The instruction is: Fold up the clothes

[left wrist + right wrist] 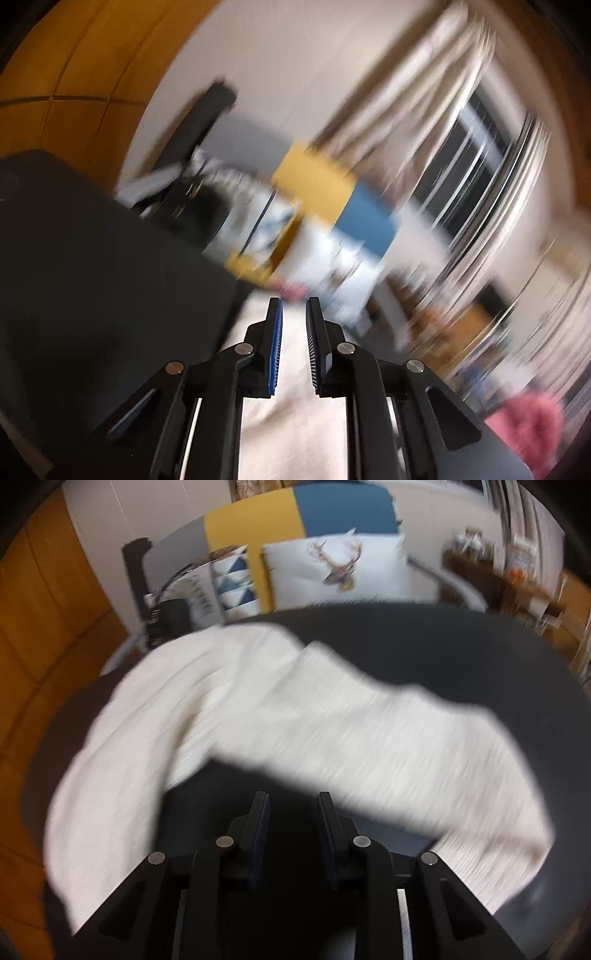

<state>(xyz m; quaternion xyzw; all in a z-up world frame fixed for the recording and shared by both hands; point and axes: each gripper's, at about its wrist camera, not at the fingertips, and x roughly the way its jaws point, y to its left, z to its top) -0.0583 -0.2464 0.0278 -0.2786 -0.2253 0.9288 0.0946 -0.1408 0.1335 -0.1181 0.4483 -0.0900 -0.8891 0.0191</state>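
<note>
A white cloth (280, 716) lies spread out and crumpled on a dark round table (461, 653). It bends like a wide arch, with one end low on the left and the other end low on the right. The right gripper (293, 805) is over a bare dark patch of the table, just in front of the cloth's near edge. Its fingers are apart with a gap between them, and nothing is in the gap. The left gripper (294, 310) is tilted and its picture is very blurry. Its fingers are a little apart too, and nothing sits between them; pale cloth (295, 424) shows below them. Behind the table there is a white pillow (336, 568) with a deer on it, a pillow with triangles (232, 579), and a yellow and blue board (295, 513). A black thing (168, 622) sits at the far left edge of the table. Something pink (524, 424) shows at the right of the left view. Nothing stands between the right gripper and the cloth.
</note>
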